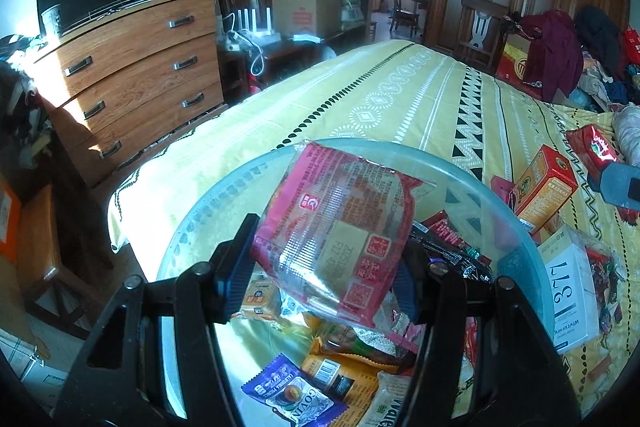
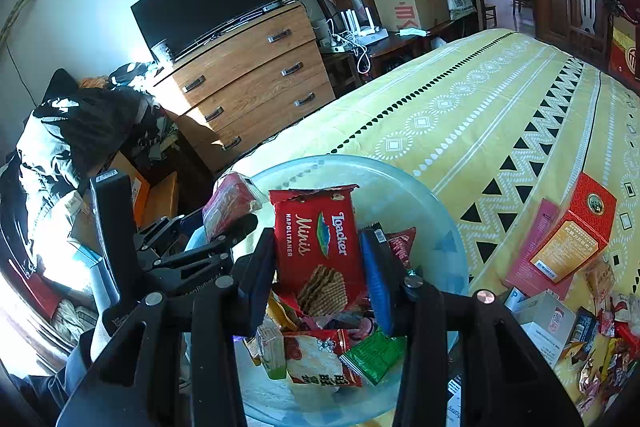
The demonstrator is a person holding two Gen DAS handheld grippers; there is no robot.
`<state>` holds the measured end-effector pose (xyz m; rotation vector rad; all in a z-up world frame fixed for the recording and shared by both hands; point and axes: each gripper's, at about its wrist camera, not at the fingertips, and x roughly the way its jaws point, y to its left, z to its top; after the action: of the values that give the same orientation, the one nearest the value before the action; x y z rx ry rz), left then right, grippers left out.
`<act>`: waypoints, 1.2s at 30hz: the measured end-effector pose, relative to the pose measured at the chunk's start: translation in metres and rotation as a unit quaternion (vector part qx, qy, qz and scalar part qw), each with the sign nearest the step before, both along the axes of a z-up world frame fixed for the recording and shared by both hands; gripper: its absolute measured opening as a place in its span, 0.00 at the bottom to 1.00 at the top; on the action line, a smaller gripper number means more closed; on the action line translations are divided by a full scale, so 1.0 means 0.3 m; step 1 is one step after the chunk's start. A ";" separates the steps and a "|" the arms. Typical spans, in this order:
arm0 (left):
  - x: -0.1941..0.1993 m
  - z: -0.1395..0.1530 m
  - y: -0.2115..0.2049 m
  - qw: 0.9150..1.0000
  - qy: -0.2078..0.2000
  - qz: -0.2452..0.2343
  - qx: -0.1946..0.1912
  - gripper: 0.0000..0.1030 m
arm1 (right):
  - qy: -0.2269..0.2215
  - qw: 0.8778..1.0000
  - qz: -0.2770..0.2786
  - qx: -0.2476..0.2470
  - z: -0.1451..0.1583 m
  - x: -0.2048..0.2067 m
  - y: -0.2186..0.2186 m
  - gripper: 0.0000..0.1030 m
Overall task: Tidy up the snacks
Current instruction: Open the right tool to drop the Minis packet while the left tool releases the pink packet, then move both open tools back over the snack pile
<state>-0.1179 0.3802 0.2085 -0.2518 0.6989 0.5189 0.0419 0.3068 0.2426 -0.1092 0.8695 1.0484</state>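
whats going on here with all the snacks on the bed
A person is sorting snacks with two handheld tongs. The left tongs grip a pink packet, the right tongs a red Loacker wafer pack, both held over a glass bowl with several snacks in it. More boxes and packets lie on the yellow bedspread.

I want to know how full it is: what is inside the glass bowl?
The glass bowl holds loose snack packets: a purple Covin one, an orange one, a green one and a red-and-white one. The two held packets and the grippers cover the rest of the pile.
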 end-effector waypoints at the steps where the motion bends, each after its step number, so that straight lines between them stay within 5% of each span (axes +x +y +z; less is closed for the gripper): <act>1: 0.000 0.001 0.001 1.000 0.000 0.000 0.001 0.59 | 0.000 1.000 0.000 -0.001 0.000 -0.002 0.002 0.44; 22: 0.002 -0.021 0.021 1.000 0.008 0.005 0.000 0.61 | 0.008 1.000 0.010 -0.008 -0.023 -0.008 0.034 0.46; 32: 0.003 -0.023 0.031 1.000 0.007 0.019 0.005 0.94 | 0.010 1.000 0.012 -0.019 -0.043 -0.016 0.059 0.65; 35: 0.006 -0.023 0.023 1.000 0.010 0.022 0.011 1.00 | 0.003 1.000 0.005 -0.023 -0.048 -0.022 0.056 0.90; 36: 0.005 -0.023 0.020 1.000 0.010 0.024 0.013 1.00 | -0.008 1.000 0.003 -0.023 -0.045 -0.029 0.050 0.90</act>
<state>-0.1164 0.3862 0.2016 -0.2390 0.7062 0.5767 0.0332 0.3218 0.2291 -0.1586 0.8789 1.0319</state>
